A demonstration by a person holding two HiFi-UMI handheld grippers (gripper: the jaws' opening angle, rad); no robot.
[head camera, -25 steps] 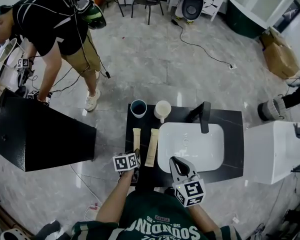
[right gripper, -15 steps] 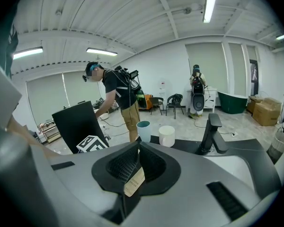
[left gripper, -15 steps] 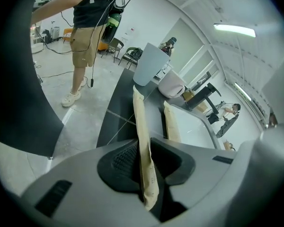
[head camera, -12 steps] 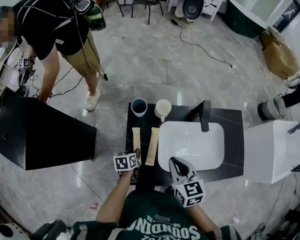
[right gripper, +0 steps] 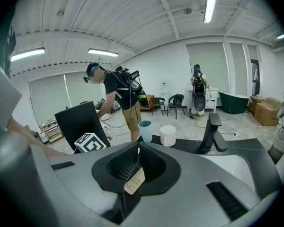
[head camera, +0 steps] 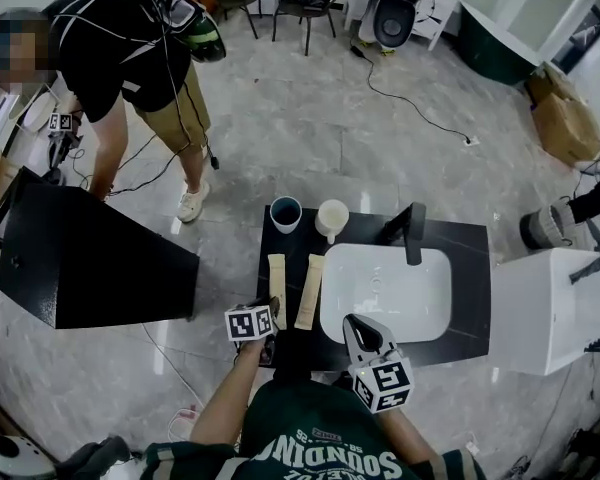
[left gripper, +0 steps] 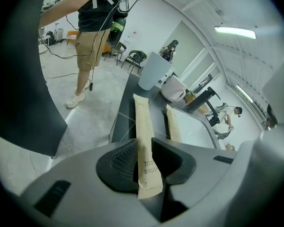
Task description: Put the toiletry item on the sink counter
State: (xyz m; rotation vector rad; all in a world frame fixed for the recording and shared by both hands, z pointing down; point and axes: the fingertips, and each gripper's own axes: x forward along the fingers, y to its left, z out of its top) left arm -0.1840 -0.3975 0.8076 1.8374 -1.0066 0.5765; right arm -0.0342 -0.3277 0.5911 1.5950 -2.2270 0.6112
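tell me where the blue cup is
In the head view, the blue cup stands at the far left corner of the sink counter, just left of the white cup.

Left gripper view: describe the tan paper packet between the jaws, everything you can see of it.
The long, flat tan paper packet bears dark print reading TOOTH BRUSH near its close end and a crimped seal at its far end. It looks intact. It lies lengthwise on the black sink counter, with the left gripper shut on its near end. A second matching packet lies to its right, apart from it.
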